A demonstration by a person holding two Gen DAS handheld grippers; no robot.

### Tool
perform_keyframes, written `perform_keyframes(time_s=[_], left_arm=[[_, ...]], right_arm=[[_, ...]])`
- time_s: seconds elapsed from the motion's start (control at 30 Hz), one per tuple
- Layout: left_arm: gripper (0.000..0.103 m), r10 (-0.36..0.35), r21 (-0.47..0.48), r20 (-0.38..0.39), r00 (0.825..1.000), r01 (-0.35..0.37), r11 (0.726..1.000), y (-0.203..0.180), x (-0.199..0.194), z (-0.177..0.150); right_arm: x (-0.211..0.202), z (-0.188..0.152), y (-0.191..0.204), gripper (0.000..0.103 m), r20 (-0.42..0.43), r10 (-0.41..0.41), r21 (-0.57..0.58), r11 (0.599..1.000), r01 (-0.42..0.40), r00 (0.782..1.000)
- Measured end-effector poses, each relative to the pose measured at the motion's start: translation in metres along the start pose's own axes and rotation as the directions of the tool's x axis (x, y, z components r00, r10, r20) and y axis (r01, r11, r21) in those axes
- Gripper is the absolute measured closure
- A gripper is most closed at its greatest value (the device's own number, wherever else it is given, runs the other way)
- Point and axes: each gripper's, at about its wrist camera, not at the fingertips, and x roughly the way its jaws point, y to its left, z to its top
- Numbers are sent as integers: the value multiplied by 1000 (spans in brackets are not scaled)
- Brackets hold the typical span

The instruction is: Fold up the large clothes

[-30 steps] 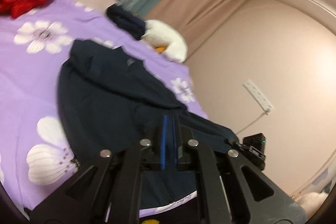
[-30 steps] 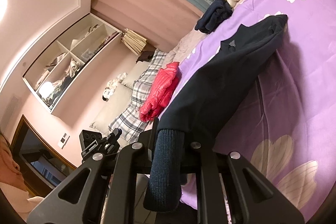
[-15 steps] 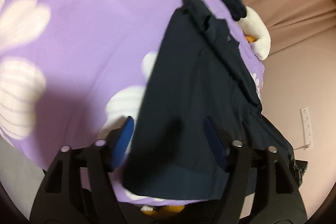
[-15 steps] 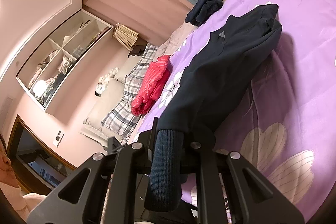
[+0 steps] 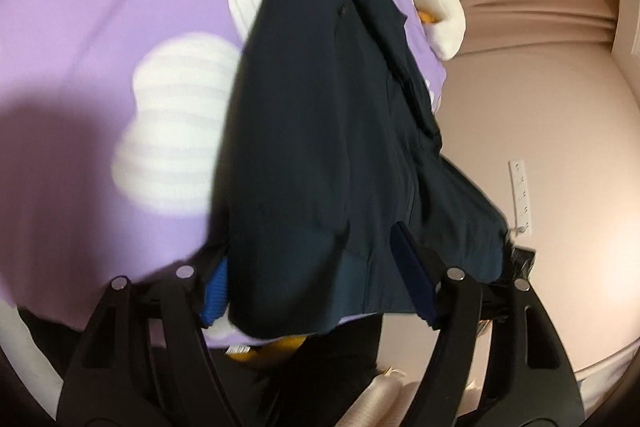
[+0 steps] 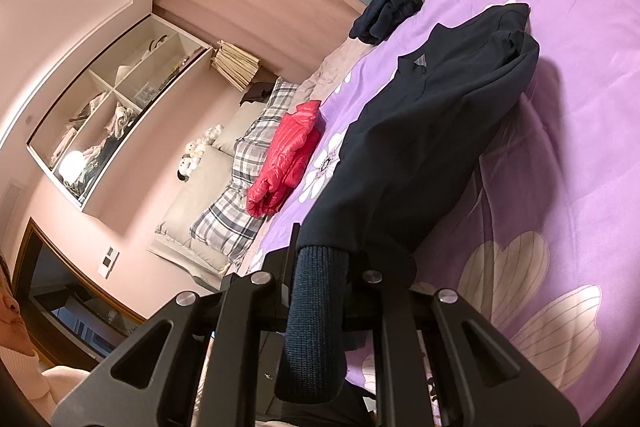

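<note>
Left wrist view: left gripper (image 5: 320, 267) spread wide, hem of navy jacket (image 5: 332, 115) between blue pads (image 5: 412, 275), not pinched. Jacket runs up frame centre over purple bedspread (image 5: 100, 7).

Right wrist view: right gripper (image 6: 320, 291) clenched on ribbed cuff (image 6: 314, 323), lower centre. Fabric soft, floppy, moderately heavy; best held at hem corners, cuffs.

A dark navy fabric jacket (image 6: 424, 131) lies on a purple bedsheet printed with white flowers (image 6: 576, 115). Beyond it sit a red puffy quilted jacket (image 6: 288, 151) and grey-and-white plaid pillows (image 6: 244, 187).
</note>
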Motion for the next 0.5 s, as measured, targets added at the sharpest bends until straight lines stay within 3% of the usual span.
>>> perform_keyframes(time_s=[0.1,0.17,0.27,0.4,0.5], left_arm=[[42,-1,-33,38,999,2,999,0,-1,5],[61,15,-41,52,999,-13,999,0,1,11],[80,20,1,52,998,-20,1000,-18,11,17],[87,-49,63,108,993,43,997,-56,8,27],[88,-124,174,169,978,94,980,-97,-7,28]], right_arm=[[1,1,-1,89,-1,1,3,1000,-1,1000],[3,1,-2,89,-5,-1,2,1000,1,1000],[4,2,-1,89,-3,-6,-2,1000,6,1000],[1,1,-1,89,9,-13,-4,1000,13,1000],[-1,2,5,89,24,0,-25,1000,1,1000]])
